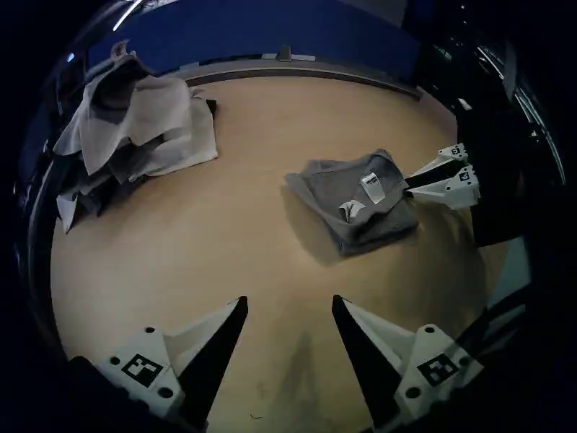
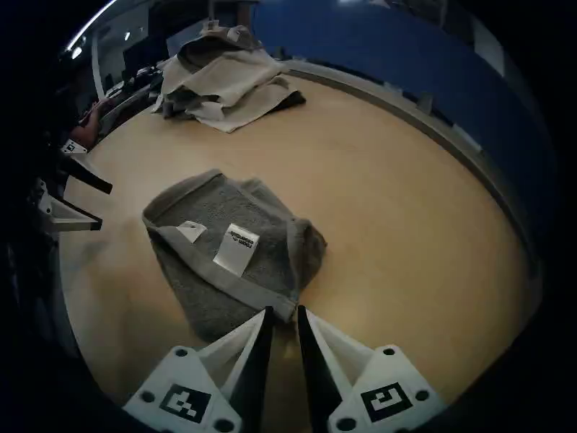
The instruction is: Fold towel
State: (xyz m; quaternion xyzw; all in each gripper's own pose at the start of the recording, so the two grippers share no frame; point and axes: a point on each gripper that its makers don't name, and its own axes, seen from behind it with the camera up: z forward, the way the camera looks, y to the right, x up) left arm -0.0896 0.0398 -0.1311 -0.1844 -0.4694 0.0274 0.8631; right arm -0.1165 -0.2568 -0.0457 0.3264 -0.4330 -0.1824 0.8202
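Observation:
A grey towel (image 1: 357,206) lies folded into a small thick packet on the wooden table (image 1: 238,238), white tags on top. In the right gripper view the towel (image 2: 216,267) is just beyond my right gripper (image 2: 284,312), whose jaws stand almost together with the packet's near hemmed corner pinched between the tips. The left gripper view shows that right gripper (image 1: 408,185) at the towel's right edge. My left gripper (image 1: 288,299) hangs wide open over bare table, well short of the towel and holding nothing. It also appears at the left edge of the right gripper view (image 2: 107,208).
A loose pile of light and dark towels (image 1: 137,137) sits at the table's far left corner, also seen in the right gripper view (image 2: 223,79). A blue partition (image 1: 274,32) runs behind the table's back edge. Bare wood lies between pile and folded towel.

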